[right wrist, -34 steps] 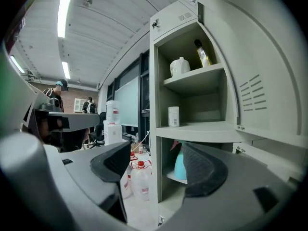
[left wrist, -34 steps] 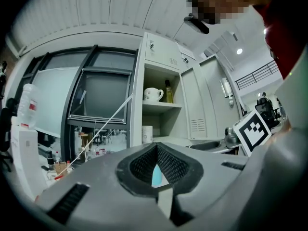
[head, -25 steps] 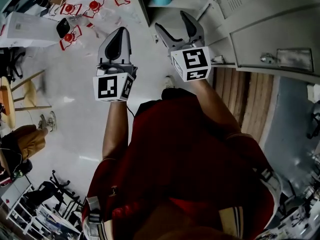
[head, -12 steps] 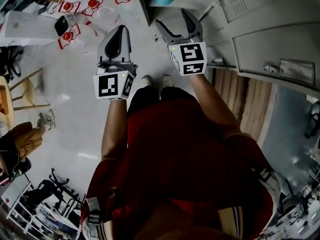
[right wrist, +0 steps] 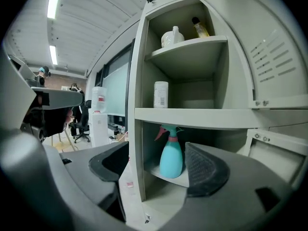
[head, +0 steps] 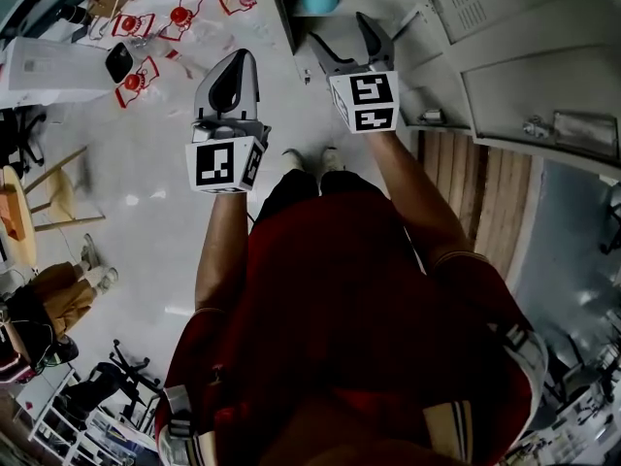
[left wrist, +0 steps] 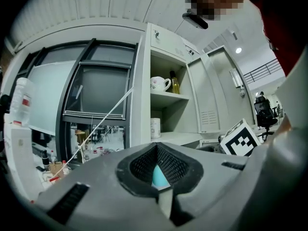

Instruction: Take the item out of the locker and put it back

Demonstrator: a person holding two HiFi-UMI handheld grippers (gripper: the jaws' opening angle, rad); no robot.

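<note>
Pushed the right gripper (head: 342,33) closer to the open grey metal locker (head: 291,27) than a second before, as seen in the head view. Kept its jaws spread wide with nothing clamped, framing the locker's front post and the bottle beyond. Held the left gripper (head: 231,63) almost where it had been, out to the left of the locker, jaws pressed together on nothing. Brought both white shoes (head: 291,155) into sight below the grippers. Left the teal plastic spray bottle (right wrist: 171,158) untouched, upright in the lowest compartment in view, well inside. Showed a rounded teal body narrowing to a pinkish-red collar and trigger under a teal head.
</note>
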